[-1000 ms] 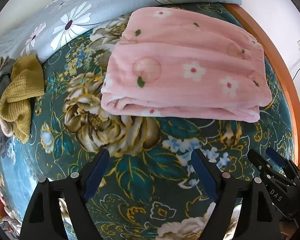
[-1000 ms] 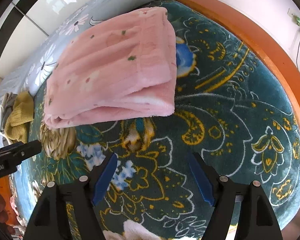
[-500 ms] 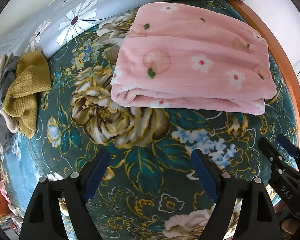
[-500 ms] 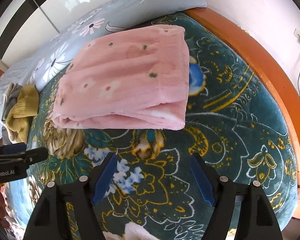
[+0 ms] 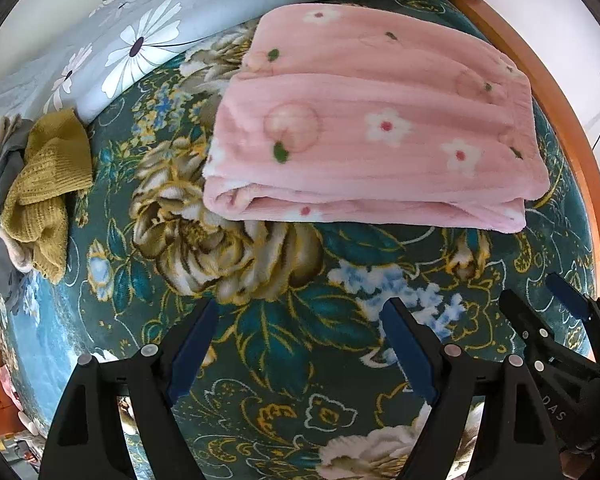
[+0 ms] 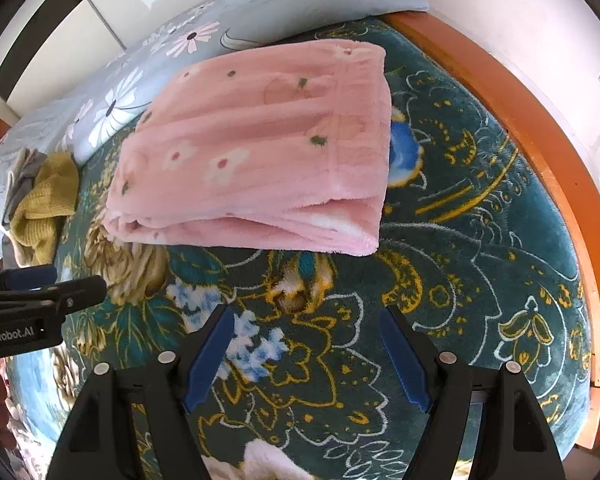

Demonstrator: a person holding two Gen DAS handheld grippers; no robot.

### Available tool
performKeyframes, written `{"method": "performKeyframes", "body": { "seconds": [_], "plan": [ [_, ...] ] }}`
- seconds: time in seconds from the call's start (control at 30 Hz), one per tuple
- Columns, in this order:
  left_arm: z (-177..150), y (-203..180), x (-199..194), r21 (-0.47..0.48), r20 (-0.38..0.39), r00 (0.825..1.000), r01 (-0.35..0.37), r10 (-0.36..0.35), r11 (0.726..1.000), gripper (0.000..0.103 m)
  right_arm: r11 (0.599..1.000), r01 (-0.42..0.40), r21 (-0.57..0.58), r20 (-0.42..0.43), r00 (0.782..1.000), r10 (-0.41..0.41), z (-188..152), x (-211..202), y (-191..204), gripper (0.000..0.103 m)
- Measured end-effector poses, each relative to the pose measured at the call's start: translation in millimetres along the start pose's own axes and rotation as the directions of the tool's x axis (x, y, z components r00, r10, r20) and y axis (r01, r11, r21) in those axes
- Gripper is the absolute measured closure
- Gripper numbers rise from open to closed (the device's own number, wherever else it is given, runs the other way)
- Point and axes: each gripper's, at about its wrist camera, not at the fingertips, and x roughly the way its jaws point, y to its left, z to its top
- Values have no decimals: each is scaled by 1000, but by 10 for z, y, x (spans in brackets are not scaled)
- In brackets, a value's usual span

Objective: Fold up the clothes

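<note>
A pink fleece garment (image 5: 372, 128) with flower and peach prints lies folded in a thick rectangle on the green floral bed cover (image 5: 260, 320). It also shows in the right wrist view (image 6: 260, 152). My left gripper (image 5: 300, 320) is open and empty, hovering over the cover short of the garment's near edge. My right gripper (image 6: 306, 328) is open and empty, also short of the near edge. The right gripper shows at the lower right of the left wrist view (image 5: 548, 304). The left gripper shows at the left edge of the right wrist view (image 6: 52, 284).
A heap of mustard knit (image 5: 44, 192) and grey clothes lies at the left of the bed. A grey daisy-print quilt (image 5: 160, 28) lies along the far side. An orange wooden bed frame (image 6: 540, 140) runs along the right by a white wall.
Both grippers have drawn back and up a little from the folded pink garment, so more of the bed shows. Both stay open. The garment has not moved.
</note>
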Motion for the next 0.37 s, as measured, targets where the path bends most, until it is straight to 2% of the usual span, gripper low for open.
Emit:
{"method": "performKeyframes", "body": {
  "seconds": [0.37],
  "plan": [
    [163,-171,137,13,-2,1000,-26,26,1000,19,999,-20,-44,-40,999,19,123,202,-177,24]
  ]
}}
